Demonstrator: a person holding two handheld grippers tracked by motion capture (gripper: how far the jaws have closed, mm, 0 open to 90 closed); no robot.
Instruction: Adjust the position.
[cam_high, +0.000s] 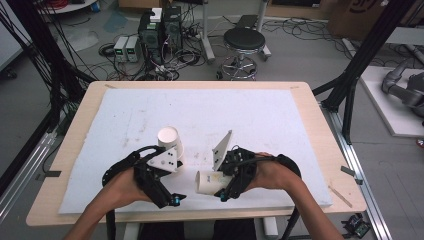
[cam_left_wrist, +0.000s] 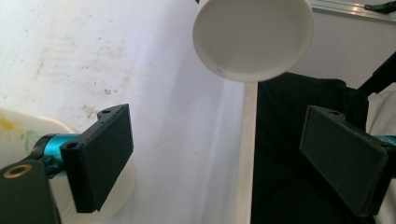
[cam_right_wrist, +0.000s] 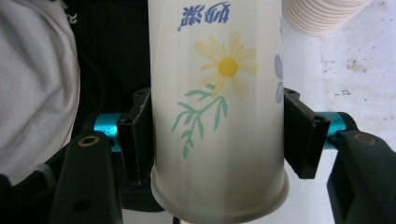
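Beside upright cup stack (cam_high: 170, 140), left tongs (cam_high: 172, 180) wide; right tongs (cam_high: 216, 181) clamp flowered cup (cam_high: 209, 182).

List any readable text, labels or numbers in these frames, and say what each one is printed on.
Blue characters, seen upside down in the right gripper view, on the flowered paper cup held by the right gripper: too stylised to read with confidence.
Dark marking on the cardboard box at the high view's far right: cut off, unreadable.
No other text is visible.

A white paper cup with a yellow daisy print (cam_right_wrist: 218, 107) lies sideways at lower centre of the high view. An upturned stack of white paper cups (cam_high: 170, 140) stands left of it.
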